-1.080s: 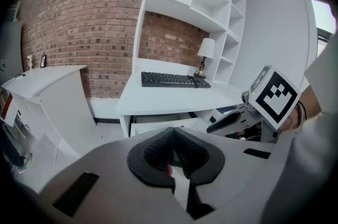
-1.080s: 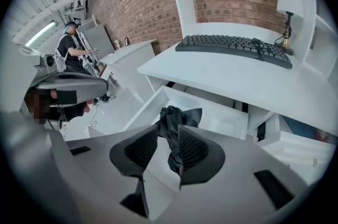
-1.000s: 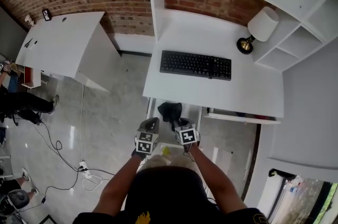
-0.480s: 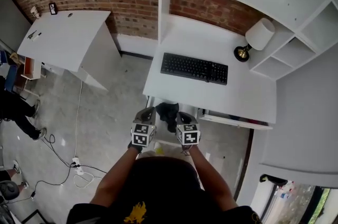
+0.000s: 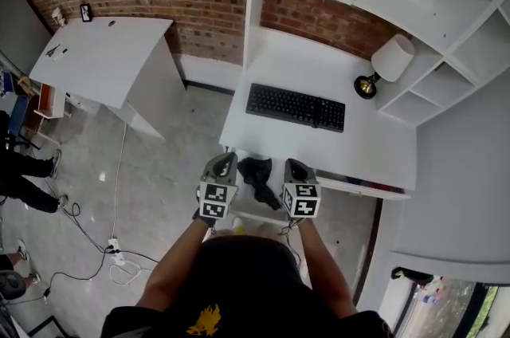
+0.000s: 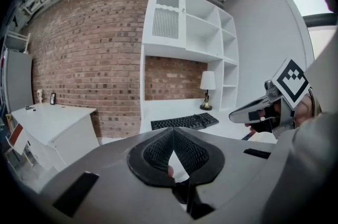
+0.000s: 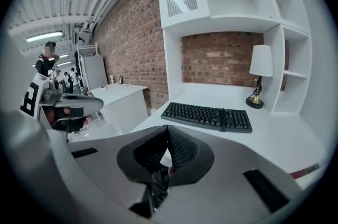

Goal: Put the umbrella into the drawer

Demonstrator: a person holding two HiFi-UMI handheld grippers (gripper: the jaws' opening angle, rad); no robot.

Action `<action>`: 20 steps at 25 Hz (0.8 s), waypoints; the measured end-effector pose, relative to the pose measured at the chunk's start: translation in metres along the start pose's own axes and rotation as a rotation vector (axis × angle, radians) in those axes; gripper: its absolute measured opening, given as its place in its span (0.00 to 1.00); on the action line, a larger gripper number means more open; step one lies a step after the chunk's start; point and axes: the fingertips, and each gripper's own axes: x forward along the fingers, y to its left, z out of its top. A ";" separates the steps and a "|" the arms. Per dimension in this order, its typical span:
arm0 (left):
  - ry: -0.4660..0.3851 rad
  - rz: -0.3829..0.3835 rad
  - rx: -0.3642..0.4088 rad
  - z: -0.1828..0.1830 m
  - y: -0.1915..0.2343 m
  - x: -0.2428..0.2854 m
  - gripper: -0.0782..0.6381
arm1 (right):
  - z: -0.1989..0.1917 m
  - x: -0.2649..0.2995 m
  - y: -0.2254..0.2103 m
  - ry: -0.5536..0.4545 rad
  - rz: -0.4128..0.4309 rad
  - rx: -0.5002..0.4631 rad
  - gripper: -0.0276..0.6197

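Left gripper [image 5: 225, 160] and right gripper [image 5: 293, 166] higher, fingers [image 6: 156, 153] shut, empty; umbrella [image 5: 256, 173] between them in drawer [image 5: 249, 210]

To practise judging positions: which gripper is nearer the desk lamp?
Right. In the head view, the right gripper sits below-left of the lamp; the left gripper is farther left still.

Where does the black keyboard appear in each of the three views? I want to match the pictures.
Head view: the keyboard lies slightly right of centre, a little above the middle.
Left gripper view: the keyboard is near the centre, a little below the middle.
Right gripper view: the keyboard is right of centre, below the middle.
Shared landmark: the lamp, always right of the keyboard.
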 end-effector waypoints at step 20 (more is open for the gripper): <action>-0.250 -0.056 -0.029 0.133 -0.015 -0.038 0.13 | 0.113 -0.079 -0.031 -0.278 -0.072 0.022 0.04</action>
